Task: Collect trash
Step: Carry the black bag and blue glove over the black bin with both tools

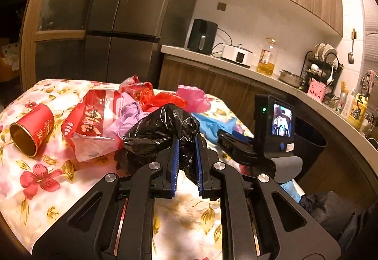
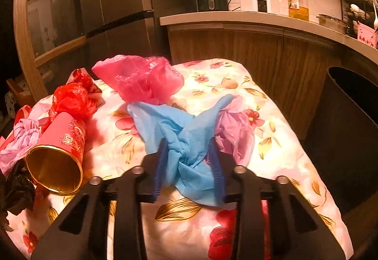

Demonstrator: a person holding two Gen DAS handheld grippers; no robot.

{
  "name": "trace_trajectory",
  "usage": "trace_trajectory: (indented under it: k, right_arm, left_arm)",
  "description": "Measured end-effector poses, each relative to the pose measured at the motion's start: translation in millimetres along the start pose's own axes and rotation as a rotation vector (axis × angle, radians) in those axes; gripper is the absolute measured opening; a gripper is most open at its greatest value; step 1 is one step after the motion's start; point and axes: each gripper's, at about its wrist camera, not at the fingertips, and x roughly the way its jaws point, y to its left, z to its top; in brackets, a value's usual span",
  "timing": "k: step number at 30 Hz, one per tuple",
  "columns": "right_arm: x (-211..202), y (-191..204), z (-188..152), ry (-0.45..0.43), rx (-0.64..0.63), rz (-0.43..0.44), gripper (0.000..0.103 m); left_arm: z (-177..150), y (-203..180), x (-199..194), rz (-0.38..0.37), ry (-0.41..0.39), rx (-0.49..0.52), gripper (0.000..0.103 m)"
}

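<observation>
The left gripper (image 1: 186, 141) is clamped on a crumpled black plastic bag (image 1: 160, 132), which sits near the middle of the floral tablecloth (image 1: 35, 165) with a red cup (image 1: 33, 130) lying on its side to the far left. The right gripper (image 2: 189, 153) straddles a blue glove (image 2: 186, 141), its blue pads (image 2: 160, 163) apparently pressing it, though the grip is hard to judge. A dark bin (image 2: 349, 118) stands off the table's right edge.

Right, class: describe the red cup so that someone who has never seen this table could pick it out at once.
Find the floral tablecloth covered in crumpled plastic bags. On its left side, beside the red plastic bag, the red paper cup lies tipped over. It alone is rigid, with a shiny gold inside facing the camera.
</observation>
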Motion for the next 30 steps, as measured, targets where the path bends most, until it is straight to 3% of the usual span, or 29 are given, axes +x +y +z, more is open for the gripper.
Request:
trace_trajectory:
  k: [5,17,30]
  right_arm:
    - [-17.0,-0.2,2.8,-0.066,-0.004,0.028,0.014]
    - [-104.6,-30.4,12.0,-0.222,0.072,0.113,0.012]
    - [-159.3,-52.6,11.7,-0.293,0.104,0.113,0.012]
  left_arm:
    - [0.7,-2.8,-5.0,-0.001,-0.009,0.005,0.012]
    - [6.6,-23.3,-28.0,-0.037,-0.052,0.032,0.012]
    - [6.7,-48.9,-43.7,-0.057,-0.085,0.076,0.012]
